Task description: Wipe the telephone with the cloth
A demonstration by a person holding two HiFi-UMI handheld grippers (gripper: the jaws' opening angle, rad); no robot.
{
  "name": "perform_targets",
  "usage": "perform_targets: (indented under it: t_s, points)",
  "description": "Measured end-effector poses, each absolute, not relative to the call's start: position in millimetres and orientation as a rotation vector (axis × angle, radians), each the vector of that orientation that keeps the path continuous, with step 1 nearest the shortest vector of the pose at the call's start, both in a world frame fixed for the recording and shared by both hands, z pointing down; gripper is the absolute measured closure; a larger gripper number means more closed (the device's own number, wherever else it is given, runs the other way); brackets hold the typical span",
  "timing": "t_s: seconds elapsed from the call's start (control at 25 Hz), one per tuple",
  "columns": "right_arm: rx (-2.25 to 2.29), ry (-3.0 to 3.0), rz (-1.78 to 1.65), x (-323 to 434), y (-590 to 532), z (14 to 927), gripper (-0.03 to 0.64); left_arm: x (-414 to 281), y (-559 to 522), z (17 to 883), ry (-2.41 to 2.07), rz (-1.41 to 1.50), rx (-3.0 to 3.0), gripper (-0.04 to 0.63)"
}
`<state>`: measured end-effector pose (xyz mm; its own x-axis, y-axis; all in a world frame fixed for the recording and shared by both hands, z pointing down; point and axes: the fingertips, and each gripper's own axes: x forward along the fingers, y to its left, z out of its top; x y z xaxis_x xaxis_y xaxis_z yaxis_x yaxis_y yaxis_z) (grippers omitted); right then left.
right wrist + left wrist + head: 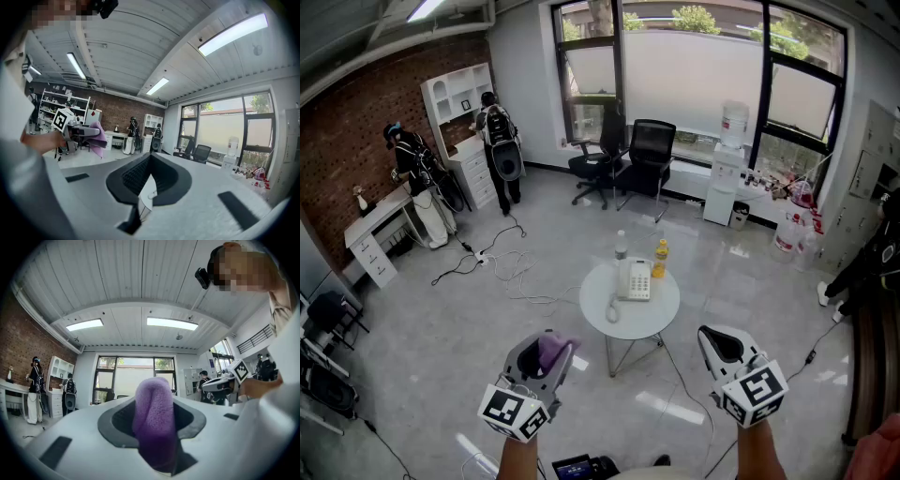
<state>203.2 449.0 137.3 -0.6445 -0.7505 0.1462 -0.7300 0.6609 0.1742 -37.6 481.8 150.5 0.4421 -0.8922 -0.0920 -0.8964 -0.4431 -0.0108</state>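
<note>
A white telephone (635,279) with its handset on a curly cord sits on a small round white table (602,317) in the middle of the floor. My left gripper (546,354) is held low at the near left, well short of the table, shut on a purple cloth (154,419) that sticks up between its jaws. The same cloth (97,139) shows hanging from that gripper in the right gripper view. My right gripper (717,343) is at the near right, shut with nothing between its jaws (146,187). Both point upward and away from the table.
A clear bottle (621,246) and a yellow bottle (660,258) stand at the table's far edge. Cables (492,265) trail on the floor to the left. Two black office chairs (628,159) and a water dispenser (727,169) stand by the windows. Two people (497,141) stand at white desks far left.
</note>
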Motion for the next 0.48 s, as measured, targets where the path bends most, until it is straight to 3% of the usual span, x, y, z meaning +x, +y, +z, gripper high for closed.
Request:
perform_targets:
  t_s: [0.48]
  points:
    - [1.217,-2.661,-0.118,186,437,147,0.624,-58,472,146,1.636,0.113,-2.634,0.431]
